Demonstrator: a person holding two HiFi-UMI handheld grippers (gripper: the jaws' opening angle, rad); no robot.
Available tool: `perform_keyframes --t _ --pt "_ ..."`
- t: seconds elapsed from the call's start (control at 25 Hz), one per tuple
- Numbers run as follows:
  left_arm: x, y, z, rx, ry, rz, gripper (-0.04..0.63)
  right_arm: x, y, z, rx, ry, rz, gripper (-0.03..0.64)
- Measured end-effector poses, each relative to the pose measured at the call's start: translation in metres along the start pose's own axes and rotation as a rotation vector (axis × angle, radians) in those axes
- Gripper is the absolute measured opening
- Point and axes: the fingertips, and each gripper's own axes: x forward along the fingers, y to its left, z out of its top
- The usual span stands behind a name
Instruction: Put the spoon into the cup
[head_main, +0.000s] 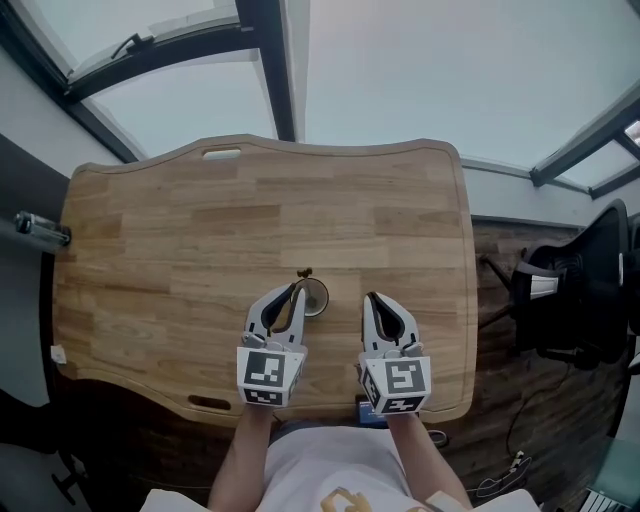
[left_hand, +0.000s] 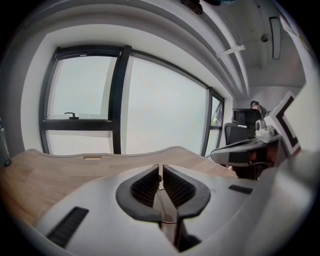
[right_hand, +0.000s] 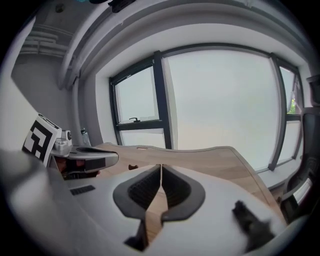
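Spoon (head_main: 304, 272): slim dark brown utensil, seemingly wooden. Only its far end showed, rising out of the cup at the far rim; the bowl end was hidden inside. It was judged light, stiff and not slippery. If it needed resetting, the best hold was the upper handle, clear of the rim. On this showing the placing looked done.

Cup (head_main: 319, 298): small round pale vessel with a darker rim, upright on the surface, middle of the width and toward the near edge. Contents were the spoon, apparently, with nothing else discernible. It was judged light and easily tipped by a sideways knock on the handle.

Surface (head_main: 180, 230): light wooden tabletop with curved edges and a slot at the far side.

Left tool (head_main: 296, 292): grey two-jaw body with black ribbed pads, which were drawn together to a thin slit, clamping nothing. Its tips lay just left of the cup; contact could not be told.

Right tool (head_main: 372, 298): same pattern, clenched on nothing, right of the cup and apart from it.
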Motion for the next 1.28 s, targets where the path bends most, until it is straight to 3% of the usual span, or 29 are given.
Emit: perform_keyframes --t 0.32,0.56,0.88,1.04,1.2,1.28 --pt "-0.034 -0.006 0.010 0.026 -0.024 0.033 0.020 -0.031 0.022 0.014 -0.060 -0.043 -0.010 0.032" --pt "-0.062 -0.011 0.020 -0.157 -0.070 -0.021 0.014 -0.055 0.042 0.018 -0.084 -0.081 0.009 0.032" --pt "-0.081 -0.015 0.021 -0.019 -0.065 0.042 0.014 -0.077 0.048 0.018 -0.088 -0.108 0.001 0.031" --pt "-0.084 -0.013 0.016 -0.046 -0.029 0.049 0.014 -0.082 0.047 0.016 -0.083 -0.111 -0.013 0.031" --pt "-0.085 -0.015 0.012 -0.131 -0.014 0.013 0.014 -0.088 0.040 0.018 -0.080 -0.117 -0.041 0.031" --pt "-0.086 -0.019 0.012 -0.119 -0.017 -0.002 0.014 -0.089 0.039 0.016 -0.077 -0.110 -0.041 0.031"
